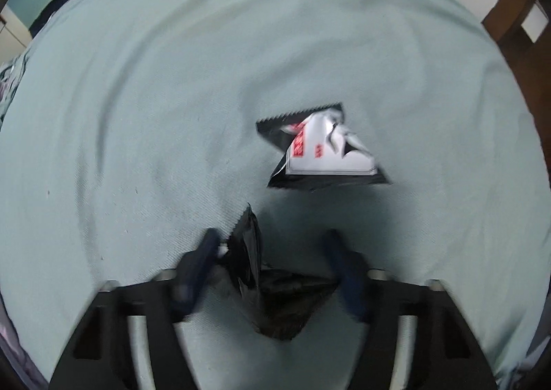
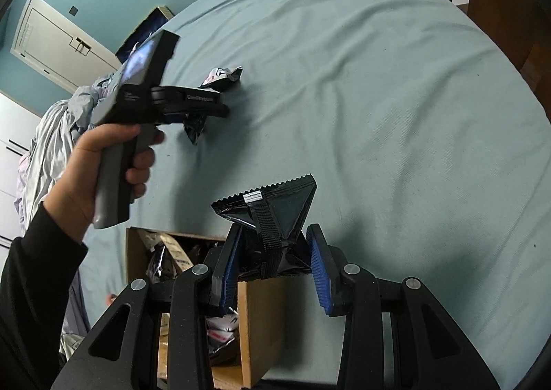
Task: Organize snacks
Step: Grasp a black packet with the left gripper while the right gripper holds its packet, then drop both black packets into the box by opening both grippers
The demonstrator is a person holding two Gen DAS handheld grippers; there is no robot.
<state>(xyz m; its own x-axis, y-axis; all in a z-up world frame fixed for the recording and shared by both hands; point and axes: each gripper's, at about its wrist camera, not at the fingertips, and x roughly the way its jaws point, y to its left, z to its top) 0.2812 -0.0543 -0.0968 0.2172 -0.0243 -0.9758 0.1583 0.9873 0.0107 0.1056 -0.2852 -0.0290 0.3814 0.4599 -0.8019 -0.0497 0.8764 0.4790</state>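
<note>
My left gripper [image 1: 273, 245] points down at the teal bed sheet [image 1: 137, 114], its blue fingers [image 1: 206, 252] pressed on a crumpled black snack packet [image 1: 275, 297]. Just beyond it lies a white and black packet with red print [image 1: 320, 149]. In the right wrist view a hand [image 2: 103, 155] holds that gripper over the same black packet [image 2: 194, 128], with the white packet [image 2: 222, 76] behind it. My right gripper [image 2: 274, 235] is shut on another black packet with serrated edges [image 2: 275, 207], held above the open cardboard box [image 2: 255, 314].
The box holds several snack packets [image 2: 220, 331] and sits at the bed's near edge. Crumpled grey bedding [image 2: 58, 124] is piled at the left. A white cupboard [image 2: 51, 38] and brown wooden furniture [image 1: 509, 0] stand past the bed.
</note>
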